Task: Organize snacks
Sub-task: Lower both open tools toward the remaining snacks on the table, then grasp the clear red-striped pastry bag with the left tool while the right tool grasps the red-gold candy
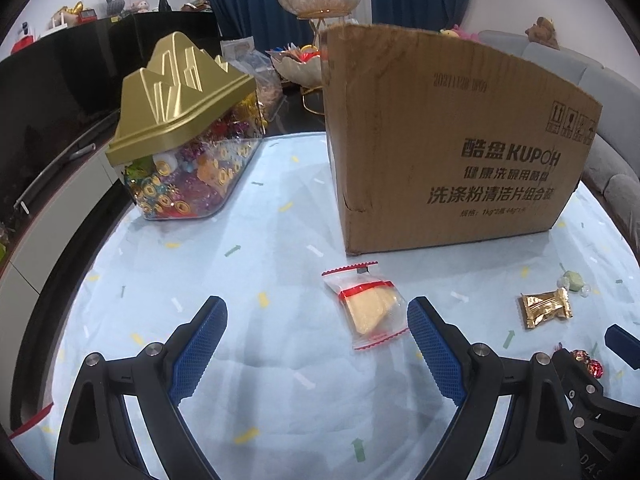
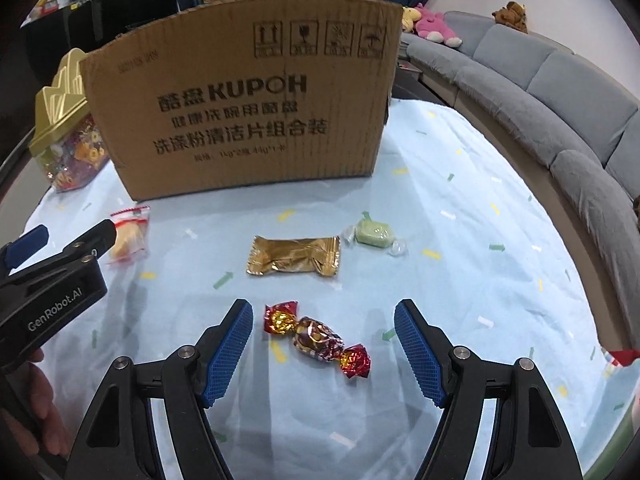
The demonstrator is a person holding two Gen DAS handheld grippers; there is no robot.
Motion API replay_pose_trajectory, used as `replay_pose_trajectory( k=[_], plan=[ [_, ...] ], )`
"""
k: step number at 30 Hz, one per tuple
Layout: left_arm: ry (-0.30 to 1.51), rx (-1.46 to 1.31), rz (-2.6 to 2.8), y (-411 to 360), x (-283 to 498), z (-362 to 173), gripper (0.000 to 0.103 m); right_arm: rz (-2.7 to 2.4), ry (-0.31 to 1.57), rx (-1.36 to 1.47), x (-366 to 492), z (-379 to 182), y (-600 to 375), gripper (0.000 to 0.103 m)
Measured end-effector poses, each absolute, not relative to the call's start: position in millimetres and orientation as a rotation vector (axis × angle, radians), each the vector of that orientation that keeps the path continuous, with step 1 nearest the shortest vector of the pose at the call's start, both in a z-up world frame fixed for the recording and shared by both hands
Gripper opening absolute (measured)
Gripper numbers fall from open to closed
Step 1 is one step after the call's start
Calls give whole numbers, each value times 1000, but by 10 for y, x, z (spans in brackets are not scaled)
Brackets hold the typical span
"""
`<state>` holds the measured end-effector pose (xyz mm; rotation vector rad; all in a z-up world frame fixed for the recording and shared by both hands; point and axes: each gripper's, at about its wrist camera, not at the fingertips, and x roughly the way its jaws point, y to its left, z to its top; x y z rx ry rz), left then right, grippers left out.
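Loose snacks lie on a light blue tablecloth (image 1: 280,400) in front of a cardboard box (image 1: 448,140). My left gripper (image 1: 316,316) hangs open above the cloth; a clear packet with a pale biscuit (image 1: 370,308) lies just inside its right finger, untouched. My right gripper (image 2: 324,320) is open too, and a red and gold twisted candy (image 2: 318,338) lies between its fingers, free of the pads. Beyond it rest a gold foil packet (image 2: 294,256) and a green wrapped sweet (image 2: 374,234). The biscuit packet (image 2: 128,236) and left gripper (image 2: 64,244) show in the right view.
A clear jar with a gold mountain-shaped lid (image 1: 184,128), full of sweets, stands at the left of the box. A tiered shell-shaped dish (image 1: 316,4) rises behind the box. A grey sofa (image 2: 540,92) curves along the right edge of the table, and a dark cabinet (image 1: 60,92) is at left.
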<state>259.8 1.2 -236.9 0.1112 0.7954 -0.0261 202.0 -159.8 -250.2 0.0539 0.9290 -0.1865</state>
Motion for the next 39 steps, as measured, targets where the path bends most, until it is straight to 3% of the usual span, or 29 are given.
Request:
replay_pose_trajectory(
  k=[22, 31, 39],
  plan=[
    [839, 83, -13, -90, 2864, -2547, 92, -166, 926, 67, 2115, -2638, -1625, 74],
    [892, 120, -31, -242, 2985, -2648, 75, -136, 930, 87, 2134, -2682, -1718, 73],
    [884, 123, -70, -318, 2965, -2651, 55, -106, 923, 74, 2049, -2652, -1664, 51]
  ],
)
